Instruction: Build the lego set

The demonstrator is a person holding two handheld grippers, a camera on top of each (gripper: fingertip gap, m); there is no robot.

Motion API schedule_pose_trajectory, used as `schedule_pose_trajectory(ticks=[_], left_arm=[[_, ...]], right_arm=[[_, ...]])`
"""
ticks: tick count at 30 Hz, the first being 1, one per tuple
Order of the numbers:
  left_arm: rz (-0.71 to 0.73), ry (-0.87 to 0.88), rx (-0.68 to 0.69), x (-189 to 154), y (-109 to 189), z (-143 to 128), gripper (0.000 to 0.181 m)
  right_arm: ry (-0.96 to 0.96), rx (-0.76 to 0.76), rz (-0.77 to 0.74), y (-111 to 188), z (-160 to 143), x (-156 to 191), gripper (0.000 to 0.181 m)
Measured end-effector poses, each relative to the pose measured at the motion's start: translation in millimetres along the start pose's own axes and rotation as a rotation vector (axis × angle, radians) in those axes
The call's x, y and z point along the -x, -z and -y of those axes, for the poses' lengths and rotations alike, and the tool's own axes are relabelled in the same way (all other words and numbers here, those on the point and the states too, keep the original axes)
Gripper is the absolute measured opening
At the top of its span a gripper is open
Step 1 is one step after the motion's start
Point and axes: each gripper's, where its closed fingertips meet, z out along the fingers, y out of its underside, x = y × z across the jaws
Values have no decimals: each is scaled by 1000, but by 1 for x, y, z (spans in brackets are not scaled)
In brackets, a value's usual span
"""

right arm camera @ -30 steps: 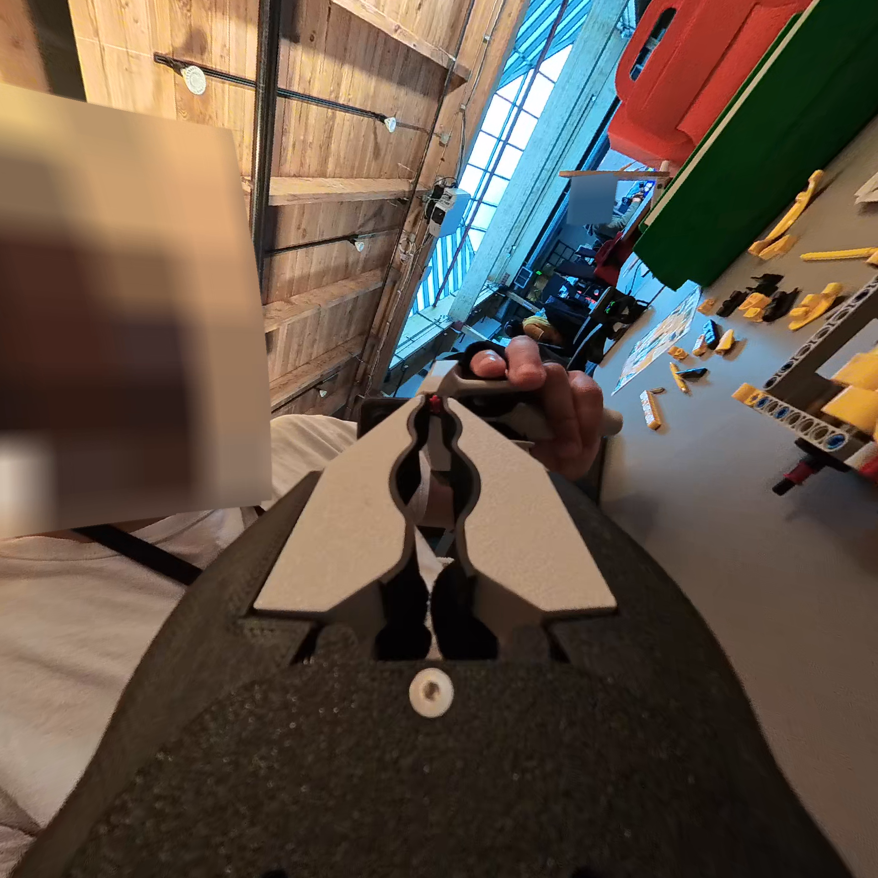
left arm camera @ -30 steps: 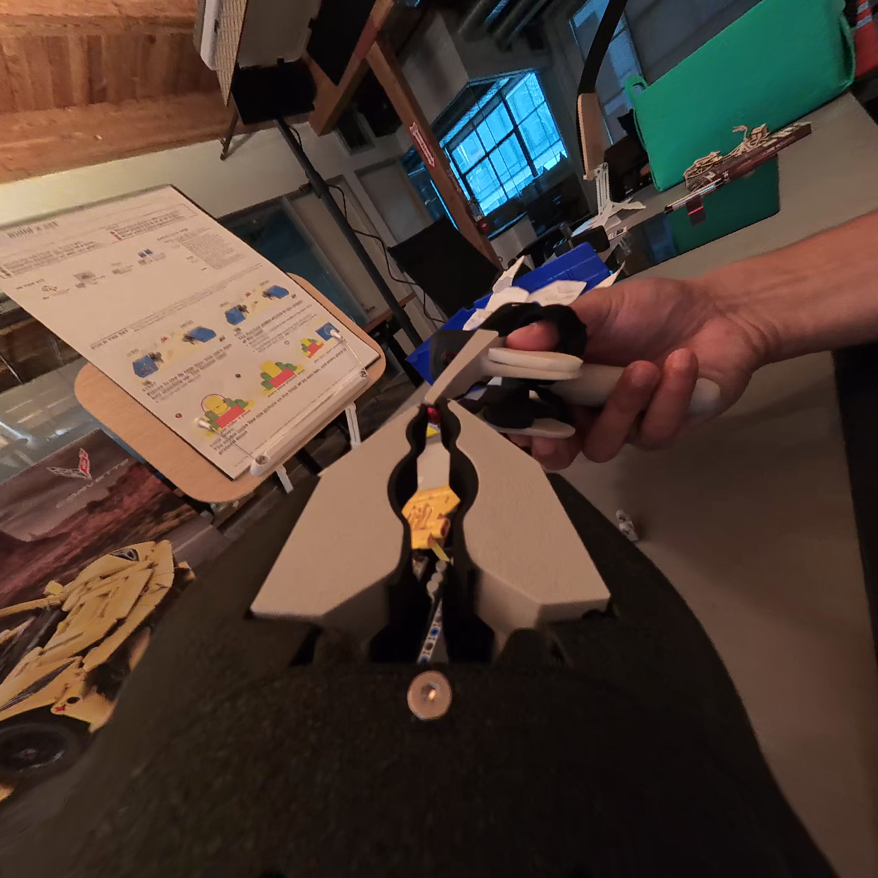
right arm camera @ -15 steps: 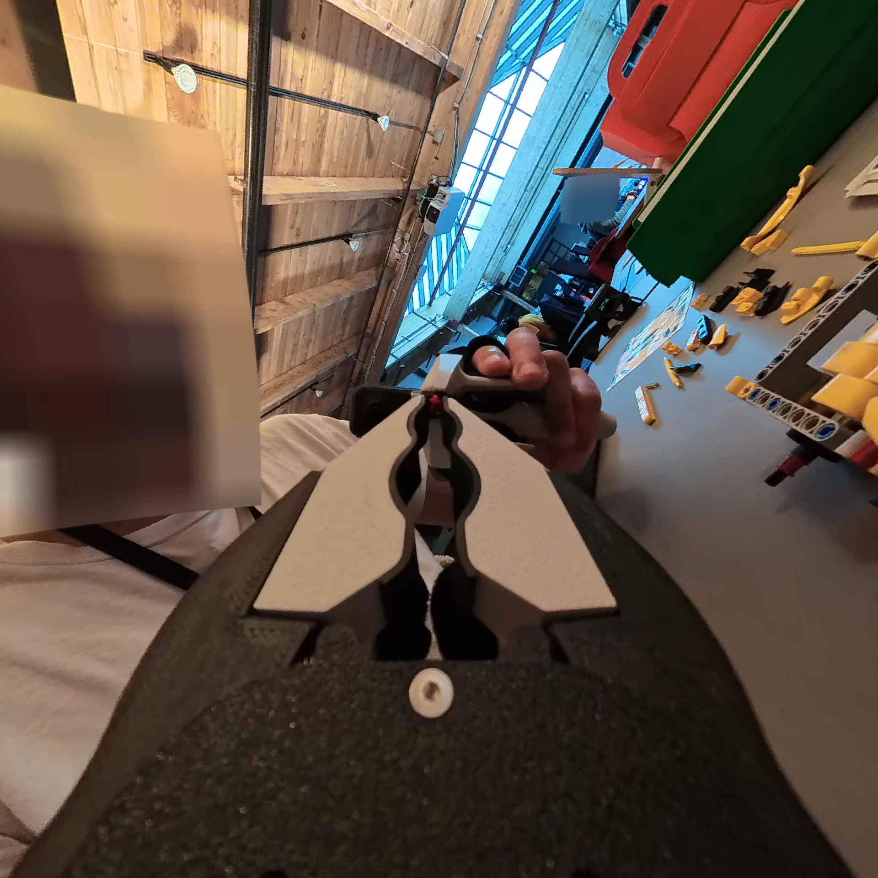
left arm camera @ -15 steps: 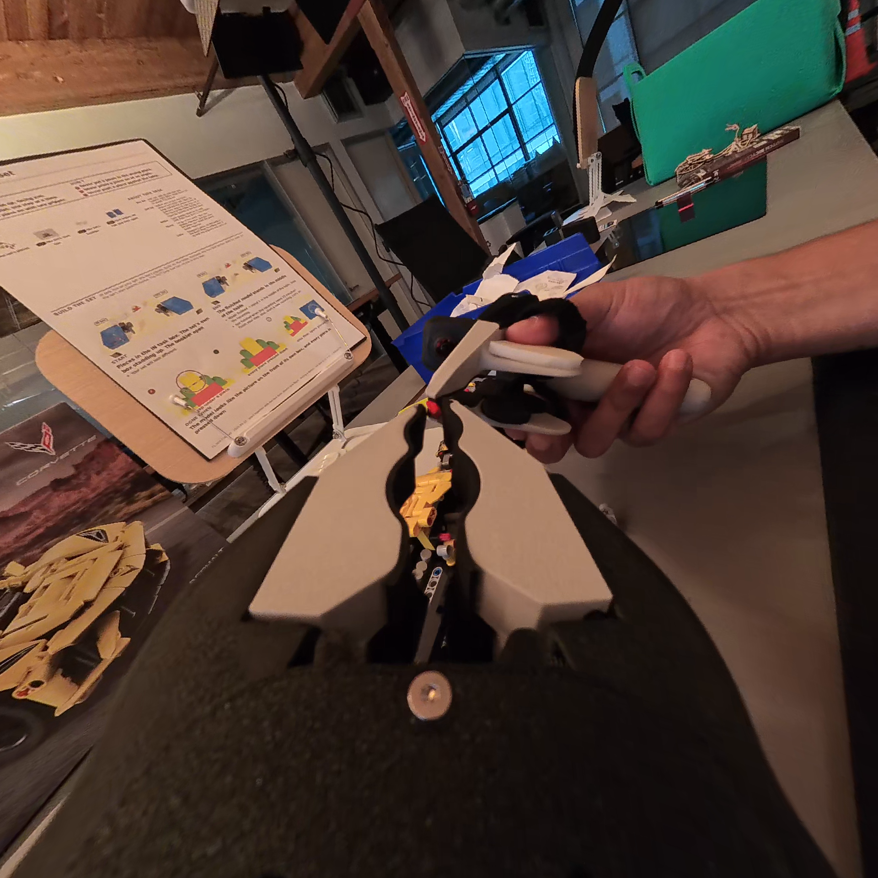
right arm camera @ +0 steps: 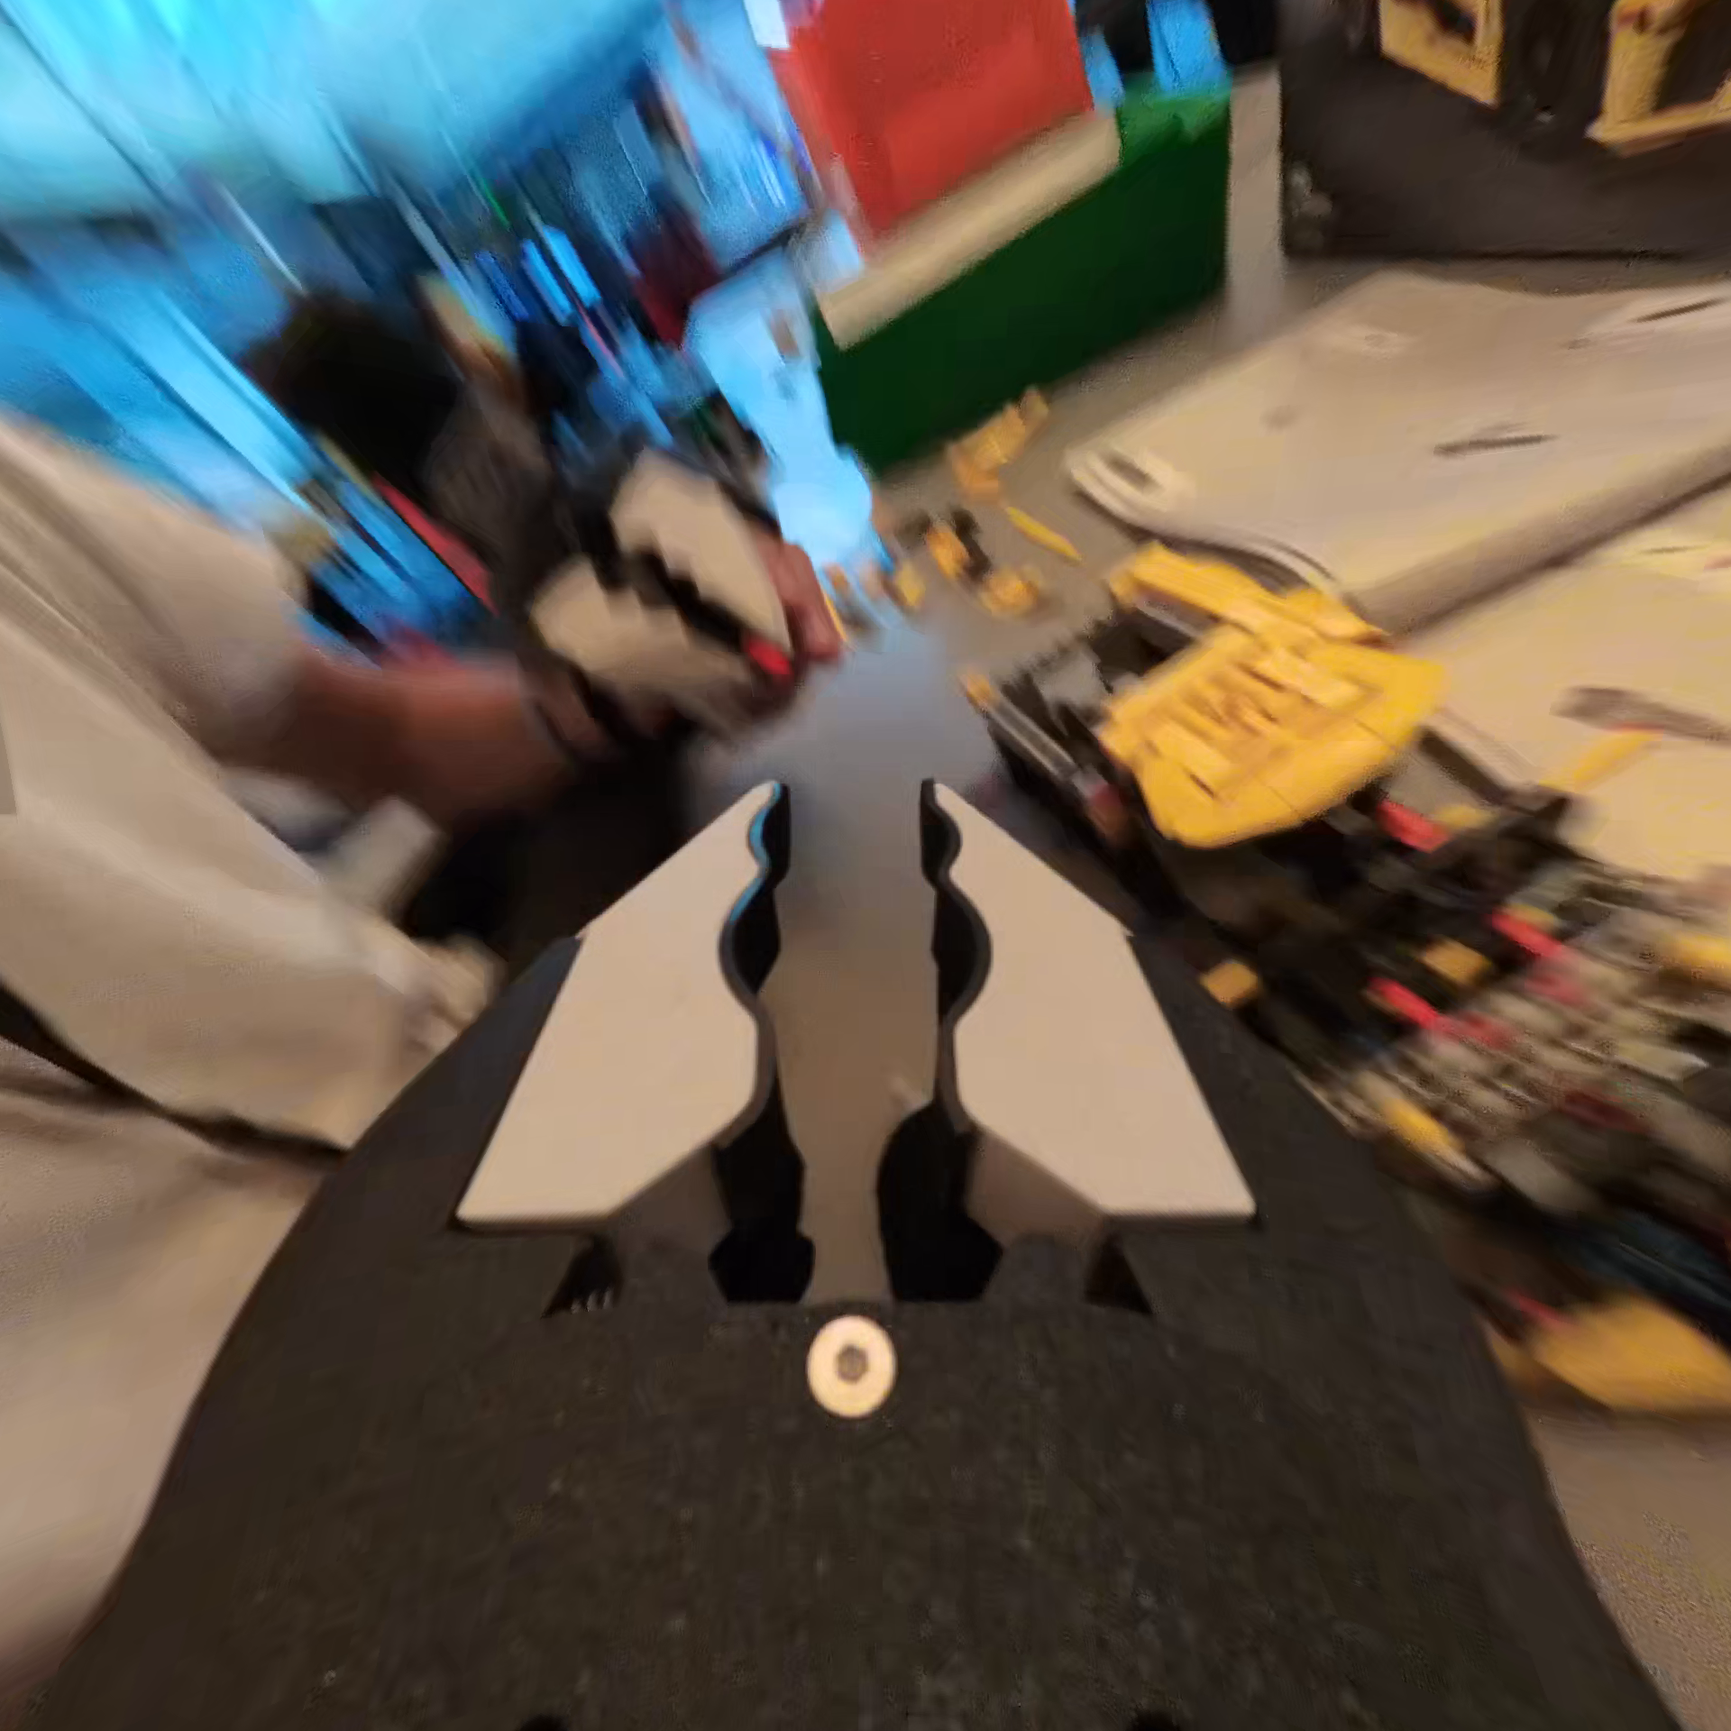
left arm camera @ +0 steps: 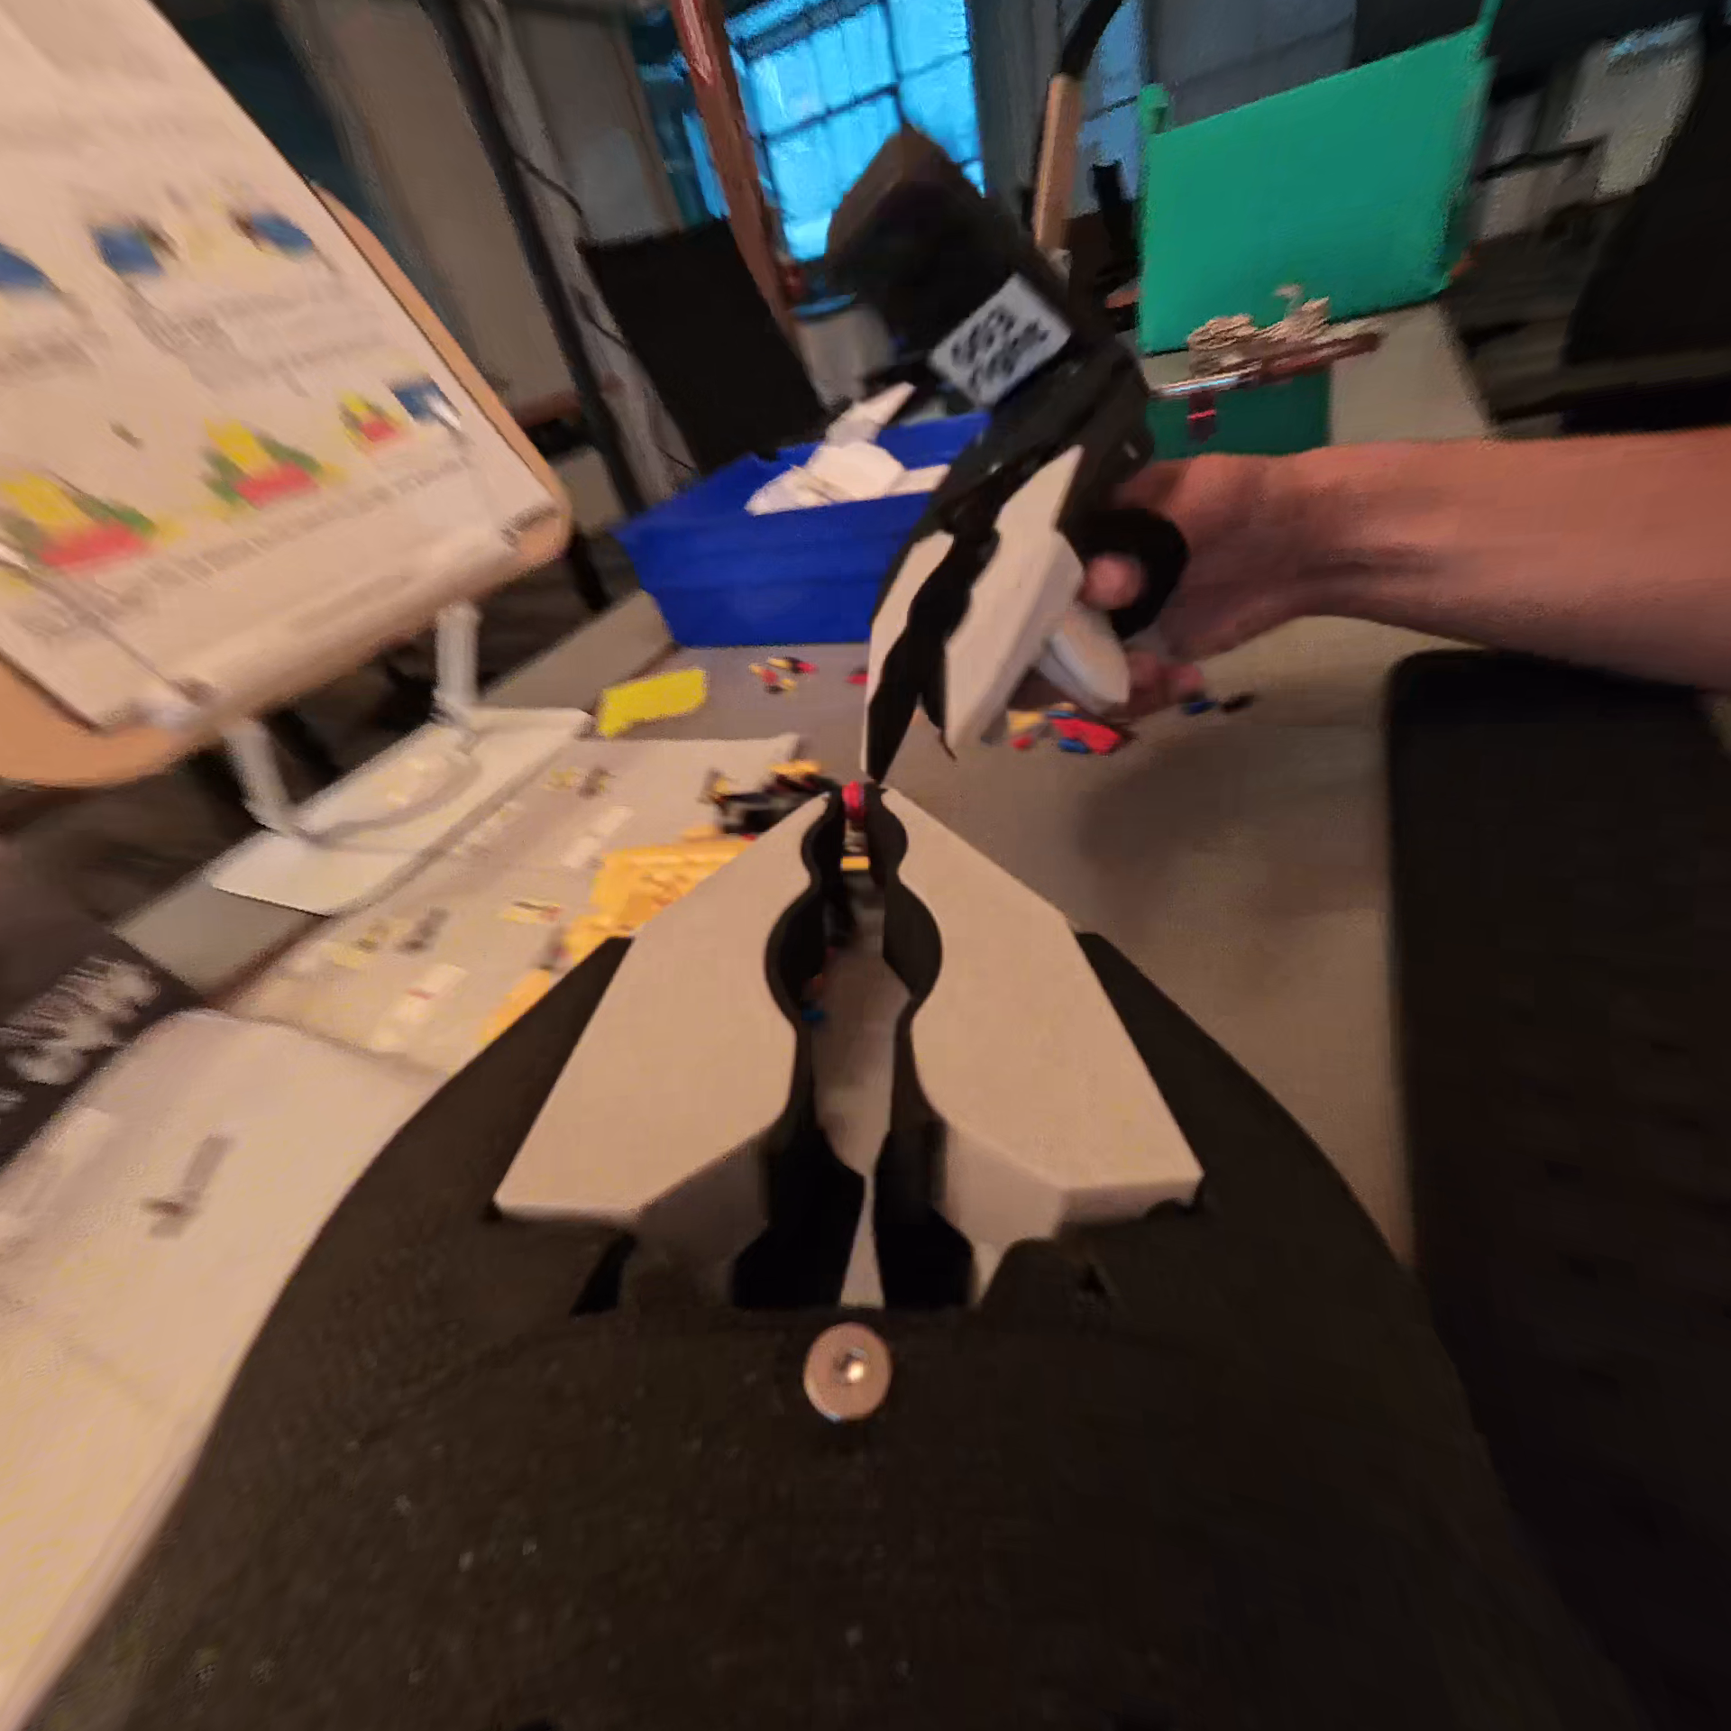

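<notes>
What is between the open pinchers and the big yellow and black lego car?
Nothing: in the right wrist view only bare grey table separates the right gripper, its jaws apart, from the half-built car ahead to its right.

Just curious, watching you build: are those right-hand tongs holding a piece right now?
No, the right tongs stand open with only bare grey table showing between their tips.

Dim, window-lit, heavily motion-blurred, fisheye-warped.
</notes>
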Motion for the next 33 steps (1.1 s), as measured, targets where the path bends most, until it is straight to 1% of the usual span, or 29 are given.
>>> schedule_pose_trajectory(ticks=[1,2,3,5,7,10,16,18,19,20,21,22,23,24,25,27,29,31,33], left_arm=[[-52,82,21,-3,-2,-5,4],[-86,161,39,-4,-3,-10,4],[-118,225,47,-5,-4,-12,4],[-159,311,45,-5,-3,-12,4],[-194,368,32,-6,-2,-10,4],[-198,396,41,-5,-2,-13,4],[-208,387,60,-8,-3,-17,4],[-204,377,76,-8,-4,-19,4],[-200,379,83,-7,-4,-20,4],[-192,386,87,-5,-4,-22,4],[-185,398,89,-2,-3,-23,4],[-180,415,83,2,-2,-23,4],[-175,433,69,6,-1,-21,4],[-170,449,54,11,2,-19,4],[-161,461,38,18,5,-17,4],[-129,489,-5,35,13,-13,4],[-81,523,-63,57,25,-8,4],[8,533,-99,85,38,-9,5],[148,527,-121,125,58,-13,4]], right_arm=[[146,132,-89,6,-21,-6,27],[248,253,-141,11,-41,-11,27],[304,328,-158,14,-57,-12,25],[364,412,-150,14,-82,-15,24],[364,469,-112,10,-100,-18,28],[360,522,-71,4,-112,-23,27],[432,535,-72,-3,-111,-26,17],[448,533,-77,-4,-112,-25,7],[440,535,-82,-4,-111,-26,7],[391,522,-69,-6,-107,-24,7],[282,481,-29,-8,-99,-19,7],[138,423,27,-11,-86,-13,7],[37,335,73,-13,-69,-8,7],[-16,244,129,-14,-51,0,7],[-55,184,184,-15,-36,9,6],[-81,126,255,-20,-16,21,6],[-59,96,288,-26,4,30,6],[0,122,234,-35,21,24,7],[83,160,117,-45,41,7,7]])
